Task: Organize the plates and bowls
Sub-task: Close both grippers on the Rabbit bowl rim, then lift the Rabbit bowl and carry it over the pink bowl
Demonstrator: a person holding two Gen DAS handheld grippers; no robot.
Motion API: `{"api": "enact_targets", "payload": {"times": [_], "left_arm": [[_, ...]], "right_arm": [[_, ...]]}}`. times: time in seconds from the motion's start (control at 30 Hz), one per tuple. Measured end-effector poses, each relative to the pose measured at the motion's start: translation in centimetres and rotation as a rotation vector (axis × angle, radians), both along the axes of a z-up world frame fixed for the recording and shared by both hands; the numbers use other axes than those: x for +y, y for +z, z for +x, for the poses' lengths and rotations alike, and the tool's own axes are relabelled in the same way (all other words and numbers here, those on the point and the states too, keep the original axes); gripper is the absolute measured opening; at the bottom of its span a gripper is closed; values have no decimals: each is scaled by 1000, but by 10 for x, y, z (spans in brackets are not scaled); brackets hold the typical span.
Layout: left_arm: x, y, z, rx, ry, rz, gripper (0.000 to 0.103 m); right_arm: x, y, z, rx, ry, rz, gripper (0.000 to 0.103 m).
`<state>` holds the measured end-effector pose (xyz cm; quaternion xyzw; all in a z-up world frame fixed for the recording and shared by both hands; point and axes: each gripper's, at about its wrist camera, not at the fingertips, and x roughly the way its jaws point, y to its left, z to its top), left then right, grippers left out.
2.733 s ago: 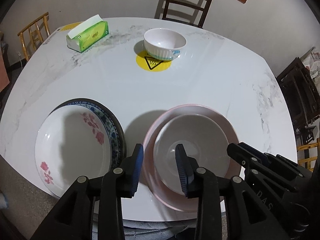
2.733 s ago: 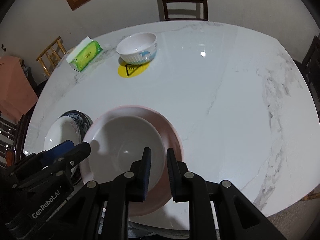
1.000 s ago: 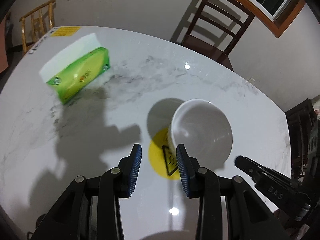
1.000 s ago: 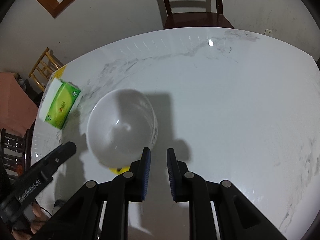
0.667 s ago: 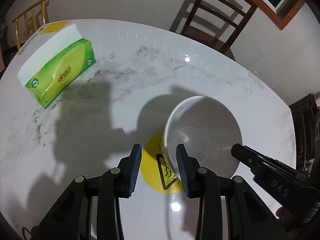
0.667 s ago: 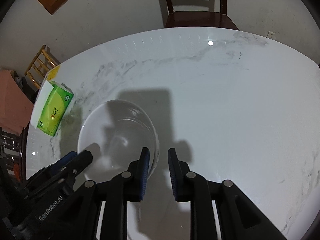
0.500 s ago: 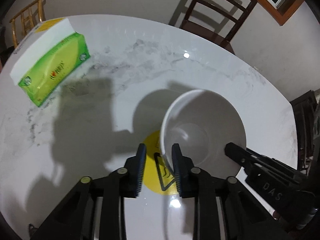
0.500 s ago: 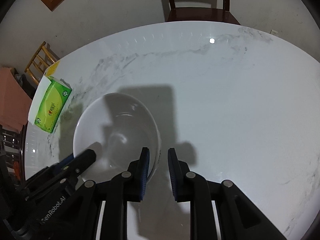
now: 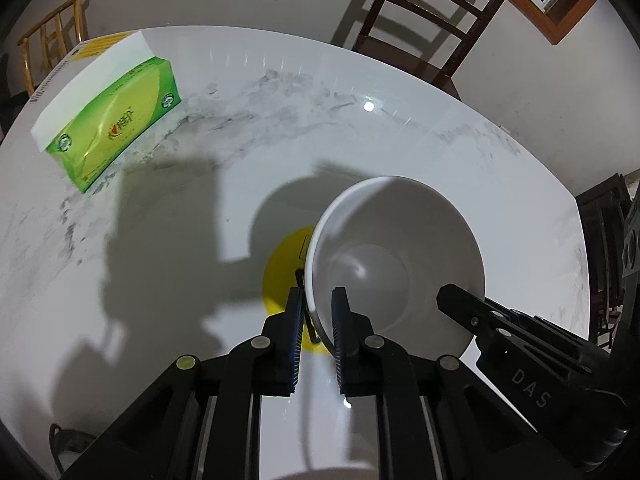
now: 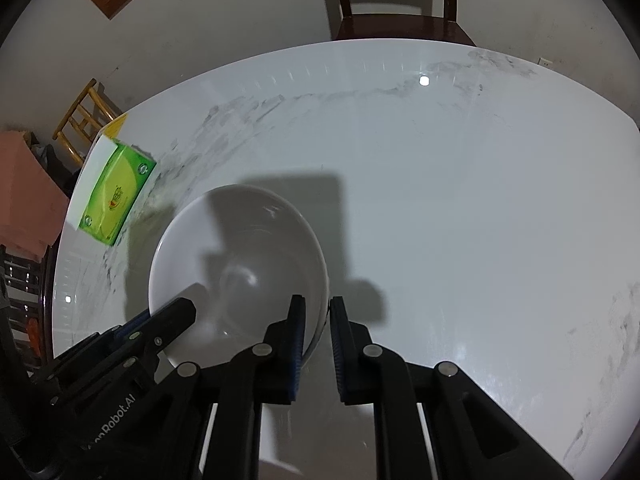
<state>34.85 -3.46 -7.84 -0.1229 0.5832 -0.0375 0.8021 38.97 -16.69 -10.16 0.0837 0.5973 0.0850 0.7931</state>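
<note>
White marble table [image 9: 400,128] bears a bowl [image 9: 400,240], yellow sticker [image 9: 280,264] and tissue box [image 9: 116,120].

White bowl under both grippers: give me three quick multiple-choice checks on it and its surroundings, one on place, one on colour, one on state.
1. Where does the white bowl sit?
A. on the tissue box
B. partly over a yellow sticker
C. on a chair

2. What colour is the tissue box?
A. green
B. red
C. blue

3. How does the left gripper stand at the bowl?
A. wide open, clear of it
B. closed on its rim
C. resting on the tissue box

Answers:
1 B, the yellow sticker shows on the table beside the bowl's base.
2 A, its sides are bright green with a white top.
3 B, one finger is inside the rim and one outside. The right gripper straddles the opposite rim the same way.
</note>
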Motion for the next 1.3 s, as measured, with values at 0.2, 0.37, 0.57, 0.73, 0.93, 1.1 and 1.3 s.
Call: {"api": "enact_targets", "payload": {"times": [0.2,0.37,0.57,0.73,0.93,1.1,1.3], "left_arm": [[3,16,-18,-6,-2,-16,11],[5,30,-39,-14,-8,-17,11],[7,45,-62,-22,-16,-15,11],[2,67,-80,-76,-44,35,11],[0,83,-97,-95,-59,33,11],[-1,91,-115,-103,-75,35,11],[-3,98,-141,-102,-89,48,11]], "right_arm": [[0,19,-20,-18,7,-7,13],[4,36,-38,-34,15,-13,13],[10,53,-64,-57,35,-34,13],[9,62,-83,-59,26,-24,13],[5,75,-103,-77,20,-22,13],[4,84,-121,-86,22,-20,13],[4,89,-147,-82,27,-15,13]]}}
